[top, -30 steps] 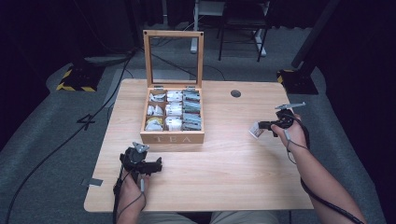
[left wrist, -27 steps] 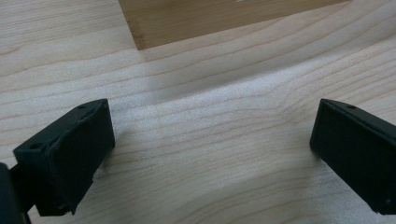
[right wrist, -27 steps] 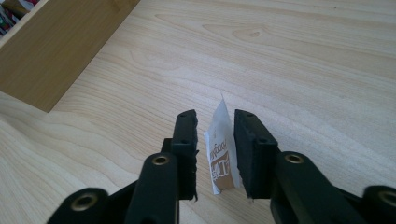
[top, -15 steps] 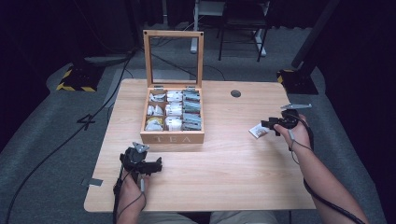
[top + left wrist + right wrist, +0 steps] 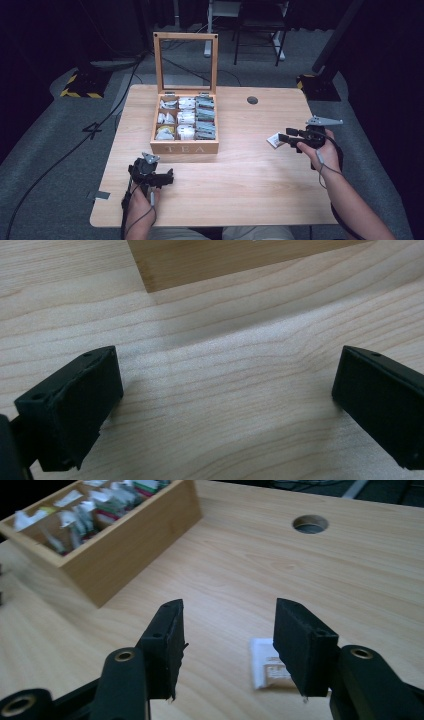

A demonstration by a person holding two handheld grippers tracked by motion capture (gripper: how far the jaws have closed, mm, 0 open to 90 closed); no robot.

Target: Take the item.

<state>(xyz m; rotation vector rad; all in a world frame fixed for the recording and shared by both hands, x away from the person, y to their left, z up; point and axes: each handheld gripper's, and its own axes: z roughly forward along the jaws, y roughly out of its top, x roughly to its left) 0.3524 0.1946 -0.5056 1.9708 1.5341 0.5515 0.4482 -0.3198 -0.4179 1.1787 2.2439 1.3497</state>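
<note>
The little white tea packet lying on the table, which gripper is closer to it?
Right. The right gripper sits just beside the tea packet; the left gripper is far across the table.

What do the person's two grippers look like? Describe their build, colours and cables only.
Both are black. The left gripper has blocky, square-ended jaws, a small grey three-cornered plate on top and a thin cable trailing along the bare forearm. The right gripper has flat rectangular jaws on arms with brass-ringed holes, a larger grey plate and a looping dark cable.

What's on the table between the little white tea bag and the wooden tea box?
Nothing, just bare table. The high view shows plain wood between the tea bag and the tea box, and so does the right gripper view.
</note>
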